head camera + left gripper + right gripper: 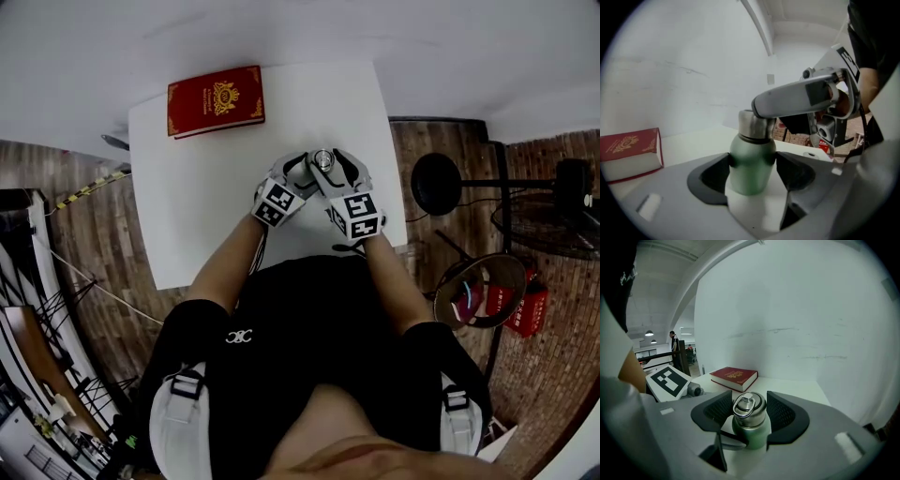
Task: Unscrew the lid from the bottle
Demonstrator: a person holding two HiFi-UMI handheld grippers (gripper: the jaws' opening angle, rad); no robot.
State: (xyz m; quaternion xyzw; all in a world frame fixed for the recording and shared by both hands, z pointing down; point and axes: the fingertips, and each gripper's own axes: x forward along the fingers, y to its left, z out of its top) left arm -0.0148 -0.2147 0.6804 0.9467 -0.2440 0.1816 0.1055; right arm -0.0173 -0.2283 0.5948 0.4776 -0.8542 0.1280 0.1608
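A squat green metal bottle point(750, 168) stands upright about midway between the near and far edges of the white counter point(187, 206), somewhat nearer the right edge than the left. That puts it straight in front of the person, where both hands can meet on it. The two claws divide the work by height. The left claw point(753, 160) is set low, with its dark pads against the shoulders of the green body on either side. This looks like a clamp meant to keep the bottle from spinning on the counter. The right claw point(750, 412) sits higher and straddles the brushed steel lid point(750, 125), its ribbed pads lying right against the lid's sides as far as the right gripper view shows. That would leave this hand to do the twisting. One of its grey fingers crosses just above the lid in the left gripper view, so the two tools overlap closely without gripping the same part. The lid is still seated on the neck, with its wire loop lying over the top, and the unscrewing seems not yet begun. A red hardback book point(216, 100) lies flat at the far left corner of the counter, well apart from the bottle and clear of both hands.
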